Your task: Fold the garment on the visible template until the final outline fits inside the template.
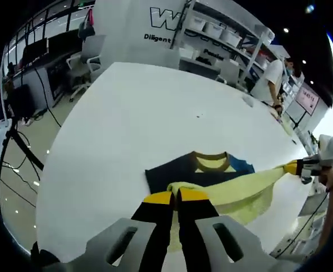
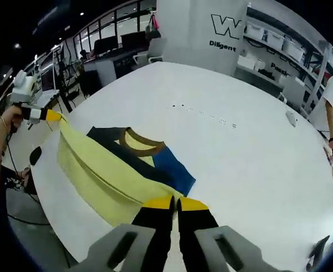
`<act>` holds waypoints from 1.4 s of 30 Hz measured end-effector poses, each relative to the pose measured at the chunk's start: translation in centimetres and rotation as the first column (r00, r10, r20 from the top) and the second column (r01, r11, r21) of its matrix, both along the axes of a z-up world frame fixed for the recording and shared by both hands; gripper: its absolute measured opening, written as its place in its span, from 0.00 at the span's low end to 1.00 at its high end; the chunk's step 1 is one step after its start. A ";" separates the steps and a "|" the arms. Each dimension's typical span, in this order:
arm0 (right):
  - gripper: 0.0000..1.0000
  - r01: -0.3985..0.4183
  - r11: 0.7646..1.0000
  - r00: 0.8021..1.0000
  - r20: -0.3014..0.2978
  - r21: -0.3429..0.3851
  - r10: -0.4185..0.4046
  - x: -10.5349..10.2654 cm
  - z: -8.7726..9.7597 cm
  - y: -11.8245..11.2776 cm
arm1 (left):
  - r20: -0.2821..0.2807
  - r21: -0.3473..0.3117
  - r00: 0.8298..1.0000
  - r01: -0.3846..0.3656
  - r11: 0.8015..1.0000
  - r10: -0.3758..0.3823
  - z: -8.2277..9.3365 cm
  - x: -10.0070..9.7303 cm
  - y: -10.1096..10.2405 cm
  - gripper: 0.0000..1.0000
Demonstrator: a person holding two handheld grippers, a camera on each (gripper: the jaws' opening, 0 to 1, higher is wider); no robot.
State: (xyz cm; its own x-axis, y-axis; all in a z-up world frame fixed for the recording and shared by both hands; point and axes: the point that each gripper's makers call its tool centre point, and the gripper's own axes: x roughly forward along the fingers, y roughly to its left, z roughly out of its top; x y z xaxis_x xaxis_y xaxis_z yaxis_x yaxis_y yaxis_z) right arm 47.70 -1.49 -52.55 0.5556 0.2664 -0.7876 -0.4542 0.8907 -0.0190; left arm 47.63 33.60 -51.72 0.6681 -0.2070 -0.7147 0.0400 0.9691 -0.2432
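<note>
A garment with a dark navy top, a blue sleeve, a yellow-and-brown collar and a pale yellow lower part lies on the white table. My left gripper is shut on one corner of the yellow hem. My right gripper is shut on the other corner. The yellow cloth is pulled taut between them, lifted over the navy part. In the left gripper view the right gripper comes in from the right. In the right gripper view the left gripper comes in from the left. No template outline is visible.
A person stands at the table's far side by white shelving. Office chairs and desks stand beyond the table. Small dark marks dot the tabletop. The table edge runs close under the garment.
</note>
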 end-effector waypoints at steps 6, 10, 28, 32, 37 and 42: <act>0.00 0.009 1.000 1.000 -0.008 0.001 -0.009 1.0 -0.7 0.0 | -0.005 0.000 1.000 -0.012 1.000 0.012 -0.7 1.2 0.1 0.05; 0.00 0.023 1.000 0.999 -0.022 -0.005 -0.023 2.0 -1.7 -0.2 | -0.020 0.001 1.000 -0.018 1.000 0.018 -1.7 2.0 0.1 0.05; 0.00 0.032 0.996 0.997 -0.067 -0.077 -0.037 5.6 -6.9 -0.5 | -0.043 0.021 0.998 -0.040 0.999 0.041 -6.4 5.7 0.1 0.05; 0.00 0.007 0.997 0.999 -0.037 -0.080 -0.010 6.4 -7.4 -0.3 | -0.045 0.047 0.999 -0.011 0.999 0.013 -7.5 6.1 -0.1 0.05; 0.00 0.012 0.996 0.999 -0.046 -0.084 -0.016 6.5 -8.2 -0.6 | -0.057 0.043 0.998 -0.007 0.999 0.010 -8.4 6.4 0.0 0.05; 0.00 -0.008 0.996 0.999 -0.041 -0.090 0.004 6.6 -9.2 -0.5 | -0.066 0.043 0.998 0.000 0.999 0.003 -9.3 6.2 -0.1 0.06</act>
State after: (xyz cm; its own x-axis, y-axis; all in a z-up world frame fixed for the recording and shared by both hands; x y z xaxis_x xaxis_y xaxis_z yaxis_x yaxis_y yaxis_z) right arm 54.34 -2.03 -61.75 0.5209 0.1961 -0.8308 -0.4612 0.8836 -0.0807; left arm 53.83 33.53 -61.02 0.6194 -0.1744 -0.7654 0.0240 0.9788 -0.2036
